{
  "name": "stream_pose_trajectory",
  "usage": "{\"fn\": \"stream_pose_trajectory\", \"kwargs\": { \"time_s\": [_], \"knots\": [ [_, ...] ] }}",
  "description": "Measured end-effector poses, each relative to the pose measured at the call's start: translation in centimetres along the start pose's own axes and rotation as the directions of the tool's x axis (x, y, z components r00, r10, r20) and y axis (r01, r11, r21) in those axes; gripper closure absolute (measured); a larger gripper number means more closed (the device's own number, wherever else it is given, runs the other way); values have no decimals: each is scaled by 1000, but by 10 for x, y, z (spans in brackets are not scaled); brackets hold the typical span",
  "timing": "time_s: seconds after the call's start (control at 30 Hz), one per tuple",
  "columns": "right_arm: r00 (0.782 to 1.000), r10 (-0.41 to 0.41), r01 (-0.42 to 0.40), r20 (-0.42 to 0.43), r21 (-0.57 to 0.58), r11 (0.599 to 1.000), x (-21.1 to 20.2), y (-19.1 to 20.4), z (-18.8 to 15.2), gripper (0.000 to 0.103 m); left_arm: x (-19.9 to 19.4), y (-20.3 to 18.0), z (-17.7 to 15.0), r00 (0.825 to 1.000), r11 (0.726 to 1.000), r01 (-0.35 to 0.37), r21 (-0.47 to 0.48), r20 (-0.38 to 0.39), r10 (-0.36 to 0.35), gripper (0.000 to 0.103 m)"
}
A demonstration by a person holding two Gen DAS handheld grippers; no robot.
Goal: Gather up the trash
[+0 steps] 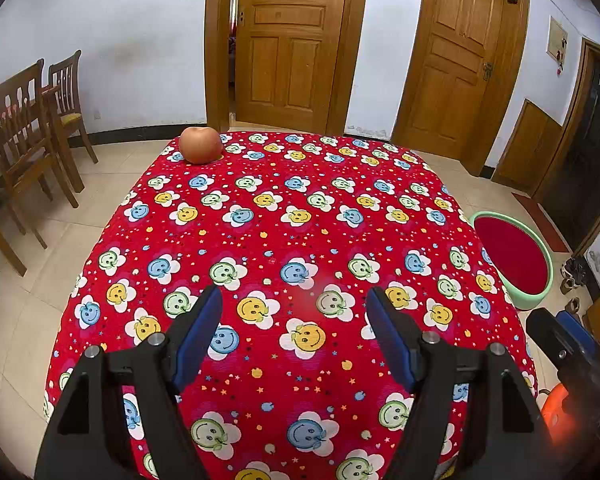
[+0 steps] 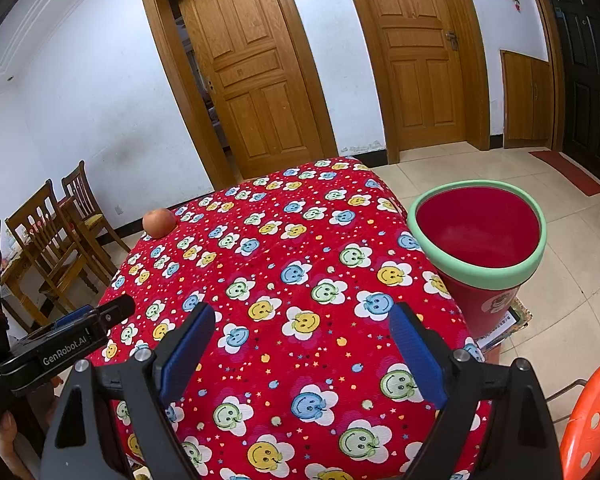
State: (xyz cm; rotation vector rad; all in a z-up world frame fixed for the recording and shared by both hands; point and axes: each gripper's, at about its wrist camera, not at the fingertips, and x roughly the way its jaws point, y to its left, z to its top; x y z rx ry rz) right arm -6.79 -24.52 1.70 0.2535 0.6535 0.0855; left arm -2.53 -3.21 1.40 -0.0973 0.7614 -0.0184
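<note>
Apple (image 1: 200,145), alone on the table (image 1: 292,240), at the far left corner of the top, right by the edge where the cloth folds down. Round, a little flattened, with a shallow dip at the crown; skin orange-red, paler and yellower toward the left side and the base, matte rather than shiny. Seen whole, uncut, resting on its base. From the right wrist view, the same apple (image 2: 159,222) small and far off at the left corner of the table (image 2: 300,264), well apart from everything else. Tablecloth (image 1: 260,184) bright red, printed all over with smiling flowers in blue, yellow and green, plus small dots and stars. Left gripper (image 1: 294,330) hanging over the near part of the cloth, blue-padded jaws spread wide, nothing but cloth between them. Right gripper (image 2: 302,342) likewise over the near right part of the table, jaws set wide apart and empty. Both well short of the apple. Bin (image 2: 477,236) standing on the floor just beside the right edge of the table, red inside with a pale green rim, inside bare as far as can be seen. Same bin (image 1: 512,258) at the right edge of the left wrist view. Orange stool (image 2: 592,420) with holes at the lower right corner. Wooden chairs (image 1: 32,128) off to the left by the white wall, two wooden doors (image 1: 288,40) behind the table.
</note>
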Motion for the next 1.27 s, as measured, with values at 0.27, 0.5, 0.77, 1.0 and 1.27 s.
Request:
{"fn": "stream_pose_trajectory", "kwargs": {
  "time_s": [0.27, 0.5, 0.77, 1.0, 1.27],
  "knots": [
    [1000, 0, 0, 0, 0, 1000, 0, 0, 0, 13, 0, -1, -1, 1000, 1000, 1, 1, 0, -1, 29],
    [1000, 1, -1, 1, 1, 1000, 0, 0, 1, 13, -3, -1, 0, 1000, 1000, 3, 3, 6, -3, 29],
    [1000, 0, 0, 1, 0, 1000, 0, 0, 1, 13, -5, 0, 4, 1000, 1000, 7, 5, 10, -7, 29],
    [1000, 0, 0, 1, -1, 1000, 0, 0, 1, 13, -6, 0, 4, 1000, 1000, 6, 4, 13, -6, 29],
    [1000, 0, 0, 1, 0, 1000, 0, 1, 1, 13, -3, 2, 4, 1000, 1000, 0, 4, 2, 0, 29]
  ]
}}
